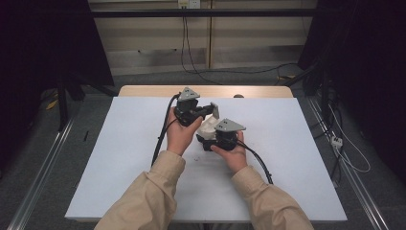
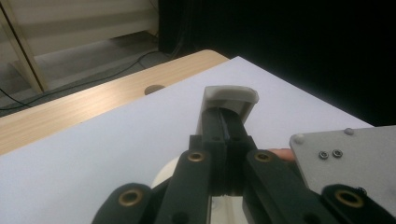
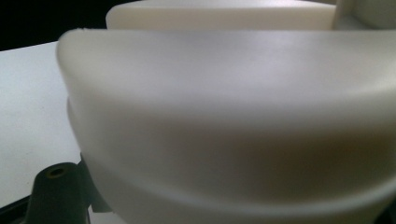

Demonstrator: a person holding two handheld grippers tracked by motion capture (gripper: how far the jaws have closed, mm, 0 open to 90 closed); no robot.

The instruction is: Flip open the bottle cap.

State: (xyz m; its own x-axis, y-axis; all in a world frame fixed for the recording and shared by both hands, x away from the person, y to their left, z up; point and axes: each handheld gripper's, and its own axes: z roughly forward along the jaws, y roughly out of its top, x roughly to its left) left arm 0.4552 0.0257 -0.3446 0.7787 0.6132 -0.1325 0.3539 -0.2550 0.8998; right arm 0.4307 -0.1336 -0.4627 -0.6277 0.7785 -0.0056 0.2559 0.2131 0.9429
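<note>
A cream-white plastic piece (image 1: 207, 127) sat mid-tabletop (image 1: 119, 158), between two hand-held tools. The left tool (image 1: 214, 110), jaws closed together, pinched a small cap-shaped tab (image 2: 229, 97) at the piece's far side. The right tool (image 1: 205, 142) pressed against the piece's near side, where a rounded wall (image 3: 224, 121) hid its jaws; their opening could not be told.

No readable text

No lettering, label, brand mark, number or sign can be made out on anything in the high view or in either gripper view; the surfaces that show are plain, and anything small enough to carry print is too blurred to tell.
</note>
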